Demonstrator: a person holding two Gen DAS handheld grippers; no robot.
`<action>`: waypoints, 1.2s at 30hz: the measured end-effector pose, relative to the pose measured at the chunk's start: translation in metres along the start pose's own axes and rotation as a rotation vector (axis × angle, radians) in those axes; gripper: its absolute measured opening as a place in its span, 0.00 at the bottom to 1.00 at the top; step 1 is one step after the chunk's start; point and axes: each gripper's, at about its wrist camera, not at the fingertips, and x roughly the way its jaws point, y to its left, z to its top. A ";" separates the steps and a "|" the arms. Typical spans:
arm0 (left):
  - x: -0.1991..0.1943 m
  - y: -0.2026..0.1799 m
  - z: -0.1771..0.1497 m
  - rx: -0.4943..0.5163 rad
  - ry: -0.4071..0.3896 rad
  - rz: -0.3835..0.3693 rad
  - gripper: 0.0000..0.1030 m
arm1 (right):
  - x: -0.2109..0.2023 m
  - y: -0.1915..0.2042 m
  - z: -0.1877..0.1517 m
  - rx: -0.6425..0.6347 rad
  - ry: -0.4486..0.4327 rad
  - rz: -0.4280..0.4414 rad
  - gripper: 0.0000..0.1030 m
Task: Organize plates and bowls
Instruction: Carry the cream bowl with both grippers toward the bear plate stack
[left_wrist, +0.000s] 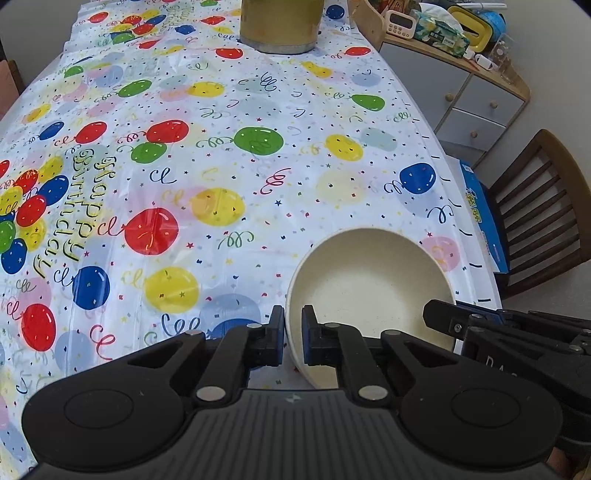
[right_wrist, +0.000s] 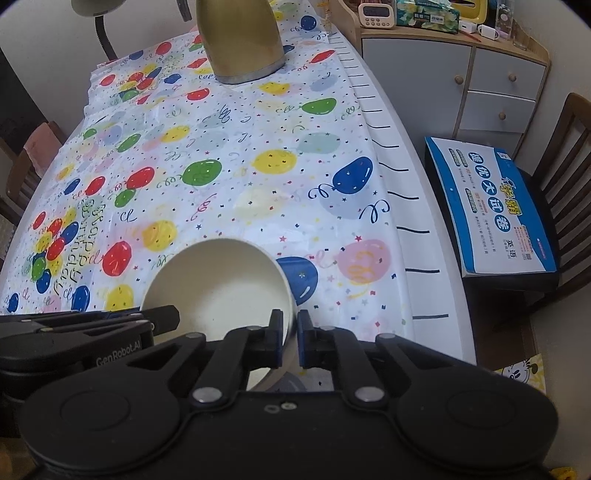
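The right gripper (right_wrist: 290, 338) is clamped on the right rim of a cream, round, speckled bowl (right_wrist: 218, 288), which sits tilted on the balloon-print plastic tablecloth (right_wrist: 229, 177). The left gripper (right_wrist: 162, 317) reaches the bowl's left rim. A gold metal jug (right_wrist: 240, 40) stands far off.

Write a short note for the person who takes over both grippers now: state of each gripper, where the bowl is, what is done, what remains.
Left gripper: shut on the left rim of the cream bowl.
Right gripper: shut on the opposite rim.
Bowl: held by both, tilted, near the table's front edge, empty.
Done: bowl gripped on two sides.
Left: carry it to its place. No plates or other bowls are in view; only a gold jug stands at the far end.
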 end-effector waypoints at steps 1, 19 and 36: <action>-0.003 0.000 -0.001 0.002 -0.001 -0.002 0.09 | -0.002 0.001 -0.001 -0.002 -0.003 -0.002 0.06; -0.079 0.011 -0.042 0.049 -0.022 -0.059 0.09 | -0.066 0.019 -0.031 0.016 -0.040 0.000 0.05; -0.156 0.041 -0.117 0.108 -0.007 -0.083 0.09 | -0.136 0.065 -0.100 0.027 -0.069 -0.020 0.05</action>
